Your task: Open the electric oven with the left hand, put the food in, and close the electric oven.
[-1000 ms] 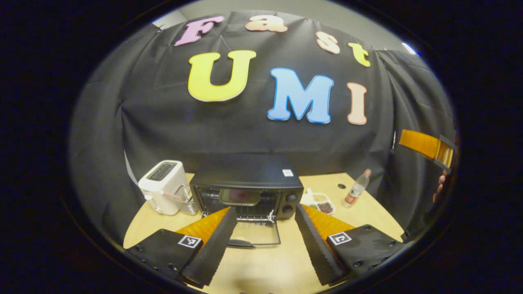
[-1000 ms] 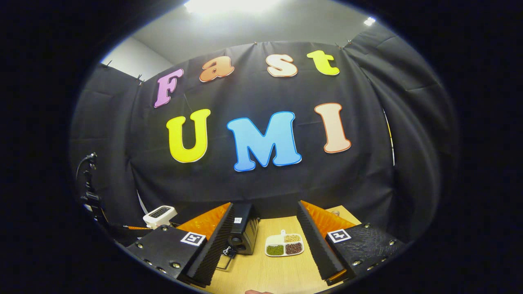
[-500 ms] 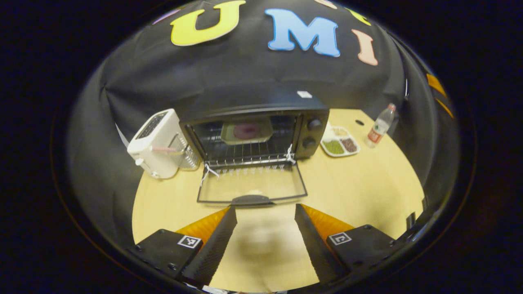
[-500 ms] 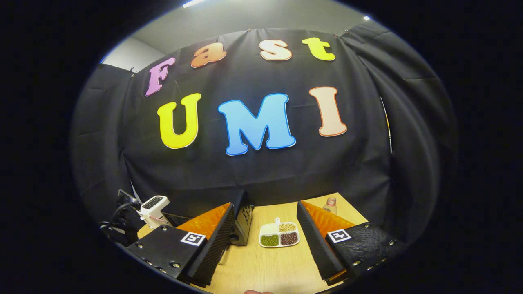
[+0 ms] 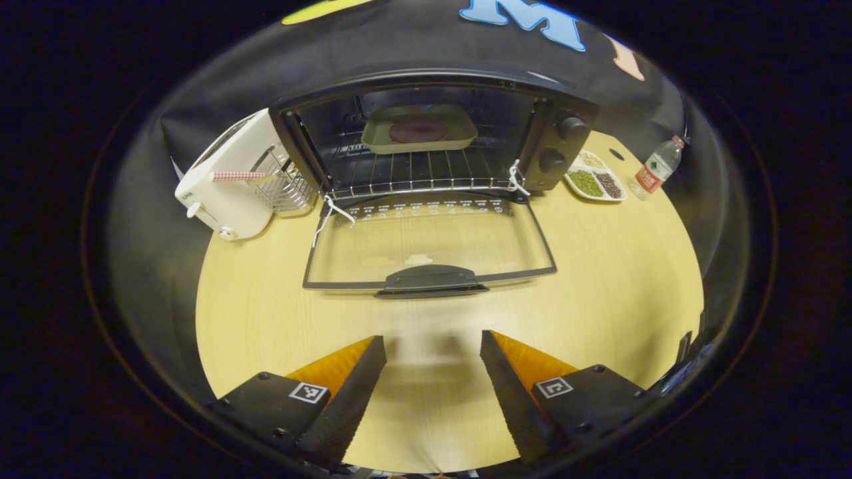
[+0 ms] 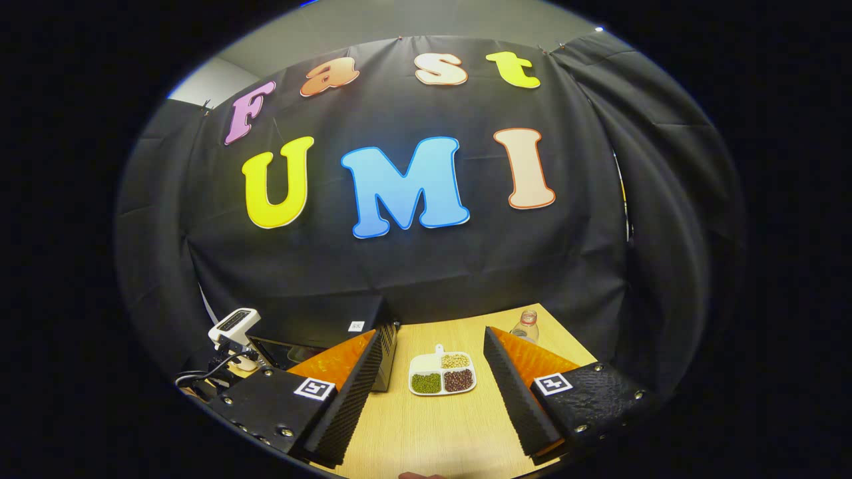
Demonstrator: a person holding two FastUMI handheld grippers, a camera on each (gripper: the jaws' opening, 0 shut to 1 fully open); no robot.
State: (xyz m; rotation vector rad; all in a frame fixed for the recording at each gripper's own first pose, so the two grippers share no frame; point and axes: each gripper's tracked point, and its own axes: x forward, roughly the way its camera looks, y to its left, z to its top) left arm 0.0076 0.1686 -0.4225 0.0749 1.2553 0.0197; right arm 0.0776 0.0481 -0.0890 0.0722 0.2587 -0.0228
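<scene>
Left claw [image 5: 432, 386] spread, empty; the open oven door's handle [image 5: 431, 279] lies at twelve o'clock, long axis crosswise, nearest this hand.

Oven [image 5: 426, 126] sits at back of desk [image 5: 599, 279], door [image 5: 426, 246] dropped flat in front w/ handle [image 5: 431, 279] nearest the cam. Tray w/ food [image 5: 419, 130] on rack inside. Toaster [image 5: 226, 179] just left of oven; sectioned dish [image 5: 594, 183] just right, bottle [image 5: 655, 169] right of dish.
</scene>
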